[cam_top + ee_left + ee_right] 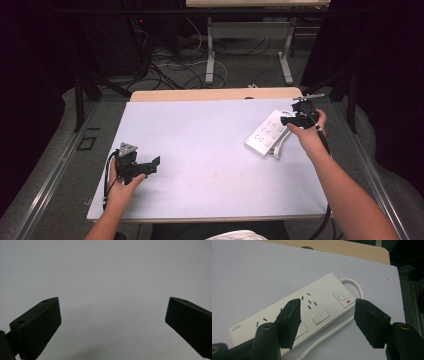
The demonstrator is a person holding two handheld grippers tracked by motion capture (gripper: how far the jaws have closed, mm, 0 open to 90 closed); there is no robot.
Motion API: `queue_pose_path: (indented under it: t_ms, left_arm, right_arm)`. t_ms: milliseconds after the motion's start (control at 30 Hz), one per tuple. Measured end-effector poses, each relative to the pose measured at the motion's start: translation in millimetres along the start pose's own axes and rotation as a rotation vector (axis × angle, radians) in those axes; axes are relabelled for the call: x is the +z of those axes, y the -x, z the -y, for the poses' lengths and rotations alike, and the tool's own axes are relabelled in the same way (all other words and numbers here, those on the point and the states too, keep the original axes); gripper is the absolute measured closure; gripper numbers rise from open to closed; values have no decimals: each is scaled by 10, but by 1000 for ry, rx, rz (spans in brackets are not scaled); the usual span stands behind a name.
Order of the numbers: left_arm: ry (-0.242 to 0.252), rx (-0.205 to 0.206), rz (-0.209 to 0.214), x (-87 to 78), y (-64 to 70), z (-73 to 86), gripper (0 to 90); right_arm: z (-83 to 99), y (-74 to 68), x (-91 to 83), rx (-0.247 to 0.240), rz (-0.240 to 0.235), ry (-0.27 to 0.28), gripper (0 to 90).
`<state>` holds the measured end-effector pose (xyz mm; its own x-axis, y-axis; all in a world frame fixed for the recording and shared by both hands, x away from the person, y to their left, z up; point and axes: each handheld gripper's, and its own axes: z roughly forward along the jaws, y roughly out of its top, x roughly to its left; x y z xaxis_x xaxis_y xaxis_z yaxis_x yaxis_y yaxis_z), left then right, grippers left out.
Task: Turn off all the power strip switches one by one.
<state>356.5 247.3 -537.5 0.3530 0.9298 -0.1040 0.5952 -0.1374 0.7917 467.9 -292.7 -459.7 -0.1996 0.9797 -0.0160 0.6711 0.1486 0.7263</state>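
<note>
Overhead, the right gripper (327,315) hovers with jaws apart above the white plastic power strip (312,315) near the pale table's (200,150) right edge, seemingly not touching; the left gripper (112,315), jaws wide, holds nothing.

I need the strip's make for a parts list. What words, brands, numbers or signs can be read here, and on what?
Power strip: small grey print at its near left corner, too small and blurred to read.
Its switch: a faint mark, not legible.
Nothing else bears text.
</note>
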Motion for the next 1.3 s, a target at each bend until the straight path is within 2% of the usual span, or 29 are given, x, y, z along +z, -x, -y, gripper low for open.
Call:
queue_pose_path:
  t_ms: [33,133,300,467,533,700,1033,1300]
  left_arm:
    - [-1,-1,0,1,-1,0,1]
    - [-2,0,1,1,-2,-2,1]
    - [-1,1,1,4,1,-3,1]
    - [-1,1,2,7,2,-4,1]
    - [-1,1,2,7,1,-4,1]
    - [7,3,-2,4,-3,-5,1]
    - [9,2,-1,5,-2,-6,2]
    - [13,1,-1,8,-7,-5,2]
  right_arm:
    - [-30,24,16,12,-7,-11,426]
    - [-55,51,48,27,-16,-17,427]
    - [-115,93,114,52,10,-30,447]
    - [-156,127,157,43,25,-45,505]
    - [-191,157,192,58,22,-50,554]
    - [-242,192,236,62,22,-46,624]
    - [-331,203,332,56,35,-72,711]
    - [-326,241,433,65,31,-93,780]
